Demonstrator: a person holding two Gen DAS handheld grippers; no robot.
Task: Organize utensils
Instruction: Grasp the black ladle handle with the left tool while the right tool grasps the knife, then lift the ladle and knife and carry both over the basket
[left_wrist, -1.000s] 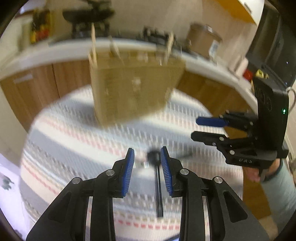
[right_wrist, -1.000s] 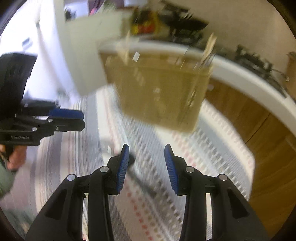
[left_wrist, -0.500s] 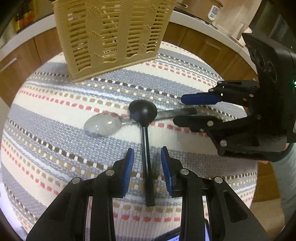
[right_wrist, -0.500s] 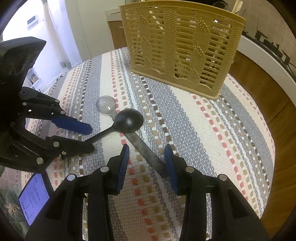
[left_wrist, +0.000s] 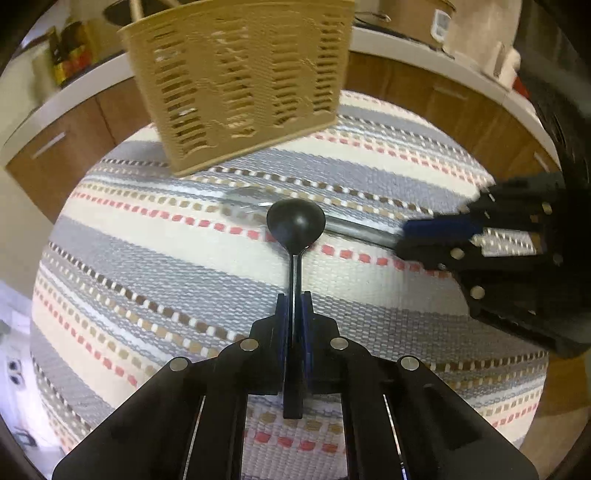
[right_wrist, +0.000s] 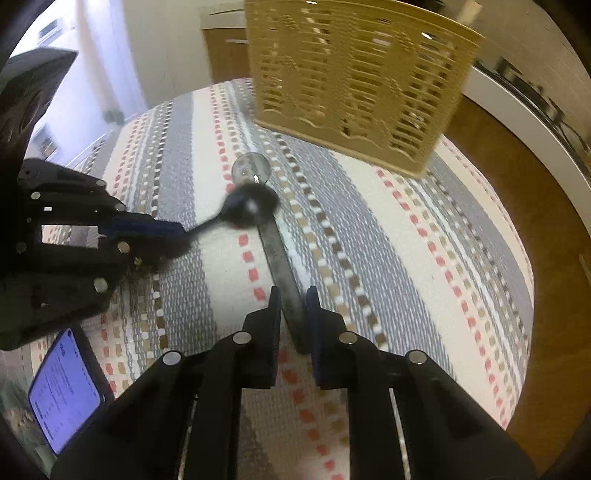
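My left gripper (left_wrist: 294, 314) is shut on the handle of a black plastic spoon (left_wrist: 296, 222), bowl pointing away from me. The black spoon shows blurred in the right wrist view (right_wrist: 250, 206), lying over a metal spoon (right_wrist: 251, 170). My right gripper (right_wrist: 292, 308) has its jaws close around the metal spoon's grey handle (right_wrist: 282, 273), with a small gap on either side. The right gripper shows at the right of the left wrist view (left_wrist: 417, 236), at the metal handle's end. A tan slotted utensil basket (left_wrist: 240, 81) stands at the far side of the striped cloth; it also shows in the right wrist view (right_wrist: 354, 85).
The round table carries a striped woven cloth (left_wrist: 147, 258). A lit phone (right_wrist: 64, 391) lies at the near left edge. A white counter with wooden cabinets (left_wrist: 443, 85) curves behind the table, holding pots and jars.
Both grippers have moved forward and closed: the left now clamps the black spoon's handle, the right has narrowed around the metal spoon's handle. The black spoon's bowl looks blurred, in motion.
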